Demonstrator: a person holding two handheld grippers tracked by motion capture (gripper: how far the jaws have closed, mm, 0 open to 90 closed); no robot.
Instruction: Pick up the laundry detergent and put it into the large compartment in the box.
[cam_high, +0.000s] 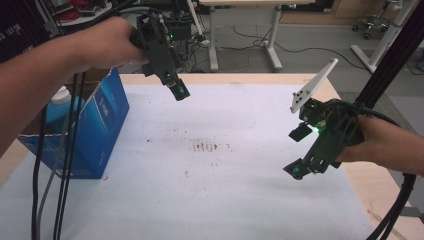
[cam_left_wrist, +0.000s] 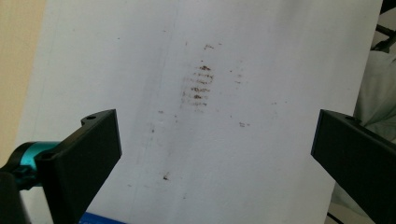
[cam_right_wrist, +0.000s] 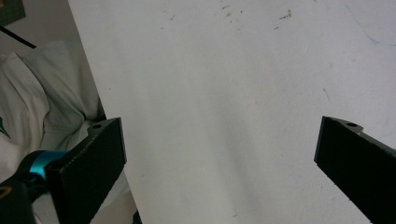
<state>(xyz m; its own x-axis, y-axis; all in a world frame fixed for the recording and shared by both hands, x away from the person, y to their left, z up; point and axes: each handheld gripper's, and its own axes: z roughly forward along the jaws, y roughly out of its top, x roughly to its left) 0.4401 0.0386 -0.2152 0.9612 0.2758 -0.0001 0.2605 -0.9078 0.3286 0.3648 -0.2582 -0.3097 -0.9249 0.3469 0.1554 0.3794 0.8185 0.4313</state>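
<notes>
Blue carton (cam_high: 87, 135) stands at the worktop's (cam_high: 380, 192) left edge, top open, a white-capped bottle (cam_high: 61, 96) poking out; glossy blue sides w/ faint print. Left tool (cam_high: 179, 91) hangs above the carton's far right corner, jaws spread wide, nothing btwn them. White sheet (cam_high: 200, 200) w/ brown smudges (cam_high: 205, 146) mid-worktop, lots of free room. Right tool (cam_high: 295, 171) near the right edge, jaws wide apart, empty.

Grey floor (cam_high: 310, 37), white desk legs (cam_high: 274, 35)
</notes>
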